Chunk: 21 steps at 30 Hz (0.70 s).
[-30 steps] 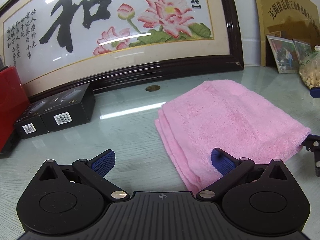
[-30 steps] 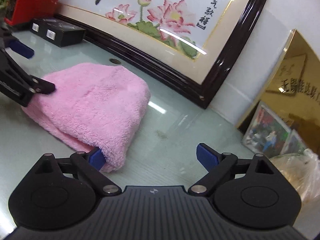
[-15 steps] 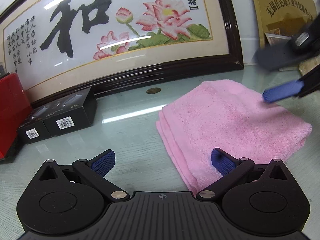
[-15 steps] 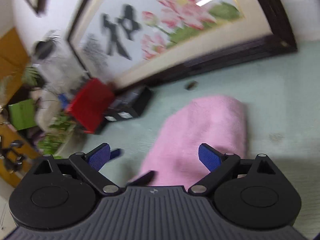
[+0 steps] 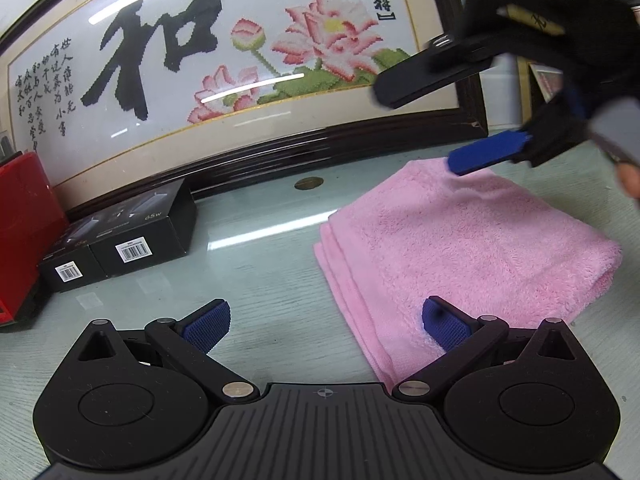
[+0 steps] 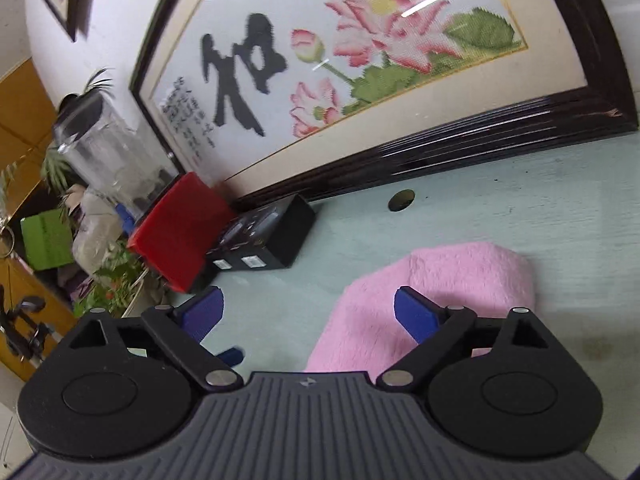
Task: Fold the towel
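Blue ribbed pads tip both my claws, and both stand wide apart with nothing between them. My left claw (image 5: 324, 320) sits low at the near edge of the pink fluffy towel (image 5: 460, 248), its right-side pad just over the near corner, the other pad out above bare glass. My right claw (image 6: 308, 308) hangs above the same towel from the far side, tilted, one pad over the plush and one off it; from the left wrist I see it raised clear over the back corner, so it presses on nothing.

The towel lies on the pale green glass-topped bench (image 5: 248, 280) as a compact rectangle, several layers stacked evenly along its left edge and a rounded fold on the right. That is how the task wants it, I judge, which would explain why neither claw grips.

Further out, two black cardboard boxes with barcode labels (image 5: 120, 240) and a red box (image 5: 24, 232) sit against the dark-framed lotus embroidery (image 5: 240, 60), well apart from the towel, leaving it room.
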Each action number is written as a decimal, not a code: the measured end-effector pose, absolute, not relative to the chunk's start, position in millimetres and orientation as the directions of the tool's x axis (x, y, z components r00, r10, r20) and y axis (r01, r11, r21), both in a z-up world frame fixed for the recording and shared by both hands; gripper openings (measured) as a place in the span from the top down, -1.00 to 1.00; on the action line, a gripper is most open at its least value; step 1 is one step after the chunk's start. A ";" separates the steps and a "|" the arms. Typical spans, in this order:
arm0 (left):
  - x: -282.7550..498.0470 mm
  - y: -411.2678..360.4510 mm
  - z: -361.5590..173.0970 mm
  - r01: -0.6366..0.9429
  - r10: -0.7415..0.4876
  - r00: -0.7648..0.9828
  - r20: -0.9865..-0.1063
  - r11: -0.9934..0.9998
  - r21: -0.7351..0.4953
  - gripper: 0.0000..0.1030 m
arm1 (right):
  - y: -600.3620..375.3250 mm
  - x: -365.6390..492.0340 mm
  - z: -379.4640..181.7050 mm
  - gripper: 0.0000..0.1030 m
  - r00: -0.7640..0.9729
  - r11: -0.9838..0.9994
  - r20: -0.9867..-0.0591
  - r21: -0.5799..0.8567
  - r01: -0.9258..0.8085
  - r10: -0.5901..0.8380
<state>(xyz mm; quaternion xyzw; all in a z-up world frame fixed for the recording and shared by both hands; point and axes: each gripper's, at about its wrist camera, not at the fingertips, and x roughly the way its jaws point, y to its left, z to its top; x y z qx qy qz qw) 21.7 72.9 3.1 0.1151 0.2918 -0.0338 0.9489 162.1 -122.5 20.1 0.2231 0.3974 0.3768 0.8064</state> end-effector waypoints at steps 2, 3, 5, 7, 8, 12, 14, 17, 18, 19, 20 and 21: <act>21.8 73.1 3.1 0.132 0.002 0.827 -0.563 0.972 0.196 -1.00 | -118.6 178.9 3.8 -0.56 0.396 0.634 -0.499 0.663 -0.397 0.770; 21.9 73.3 3.1 0.131 0.001 0.826 -0.564 0.972 0.194 -1.00 | -120.0 179.4 3.6 -0.48 0.403 0.641 -0.503 0.657 -0.397 0.764; 22.0 73.8 3.2 0.130 0.001 0.825 -0.566 0.973 0.190 -1.00 | -125.2 177.5 6.0 -0.46 0.407 0.647 -0.509 0.661 -0.380 0.758; 21.6 73.6 3.1 0.130 0.001 0.825 -0.565 0.973 0.192 -1.00 | -132.2 173.9 10.0 -0.59 0.427 0.643 -0.491 0.667 -0.377 0.759; 21.7 74.2 2.9 0.129 0.000 0.825 -0.566 0.973 0.189 -1.00 | -136.9 172.1 11.7 -0.64 0.435 0.639 -0.482 0.676 -0.368 0.760; 22.6 76.9 3.0 0.126 -0.005 0.820 -0.573 0.977 0.171 -1.00 | -154.5 167.5 12.2 -0.78 0.453 0.633 -0.467 0.691 -0.348 0.759; 22.3 76.7 2.9 0.126 -0.004 0.821 -0.571 0.977 0.174 -1.00 | -162.0 165.8 10.8 -0.77 0.458 0.635 -0.466 0.689 -0.349 0.757; 22.0 77.6 2.8 0.127 -0.006 0.821 -0.570 0.977 0.173 -1.00 | -173.7 161.7 11.0 -0.78 0.470 0.640 -0.463 0.684 -0.349 0.751; 22.4 78.4 3.0 0.126 -0.008 0.820 -0.573 0.978 0.167 -1.00 | -178.0 158.2 14.3 -0.79 0.483 0.646 -0.461 0.680 -0.348 0.745; 22.7 79.3 3.2 0.126 -0.010 0.818 -0.575 0.979 0.162 -1.00 | -181.8 155.7 16.1 -0.79 0.490 0.647 -0.457 0.678 -0.349 0.742; 22.8 79.7 3.4 0.125 -0.011 0.817 -0.576 0.979 0.158 -1.00 | -188.0 151.7 18.2 -0.79 0.502 0.646 -0.446 0.678 -0.352 0.741; 22.8 79.9 3.7 0.125 -0.011 0.816 -0.577 0.980 0.157 -1.00 | -192.9 148.0 19.9 -0.79 0.513 0.658 -0.452 0.668 -0.348 0.730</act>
